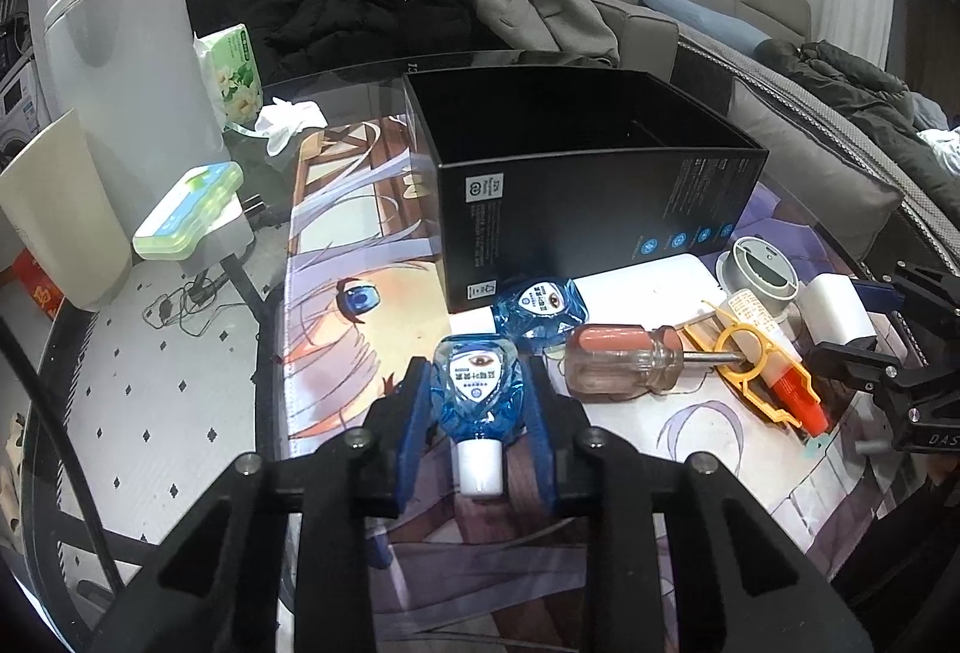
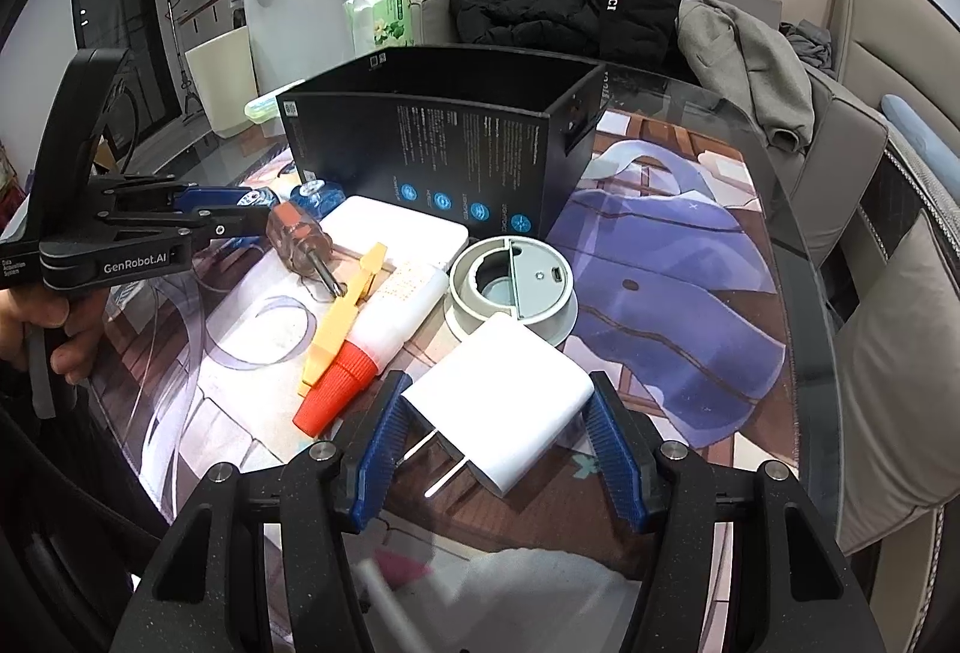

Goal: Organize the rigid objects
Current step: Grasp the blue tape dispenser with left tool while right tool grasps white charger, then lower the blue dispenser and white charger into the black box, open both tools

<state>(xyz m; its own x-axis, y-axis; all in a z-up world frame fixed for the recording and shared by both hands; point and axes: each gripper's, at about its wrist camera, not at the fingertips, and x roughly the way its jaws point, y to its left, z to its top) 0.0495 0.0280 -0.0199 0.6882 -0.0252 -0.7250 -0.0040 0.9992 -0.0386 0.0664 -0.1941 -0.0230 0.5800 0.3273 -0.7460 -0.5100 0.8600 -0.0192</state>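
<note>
Left wrist: fingers (image 1: 420, 401) clench blue bottle (image 1: 477, 389); right fingers (image 2: 384, 431) grasp white charger (image 2: 504, 407).

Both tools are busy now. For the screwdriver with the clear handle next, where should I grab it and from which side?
Grip the screwdriver across its thick clear handle, coming down from above with the tool's fingers on its long sides. It lies flat on the mat, and its thin shaft tip sits in the yellow clip, so the handle offers the wider, unobstructed hold.
</note>
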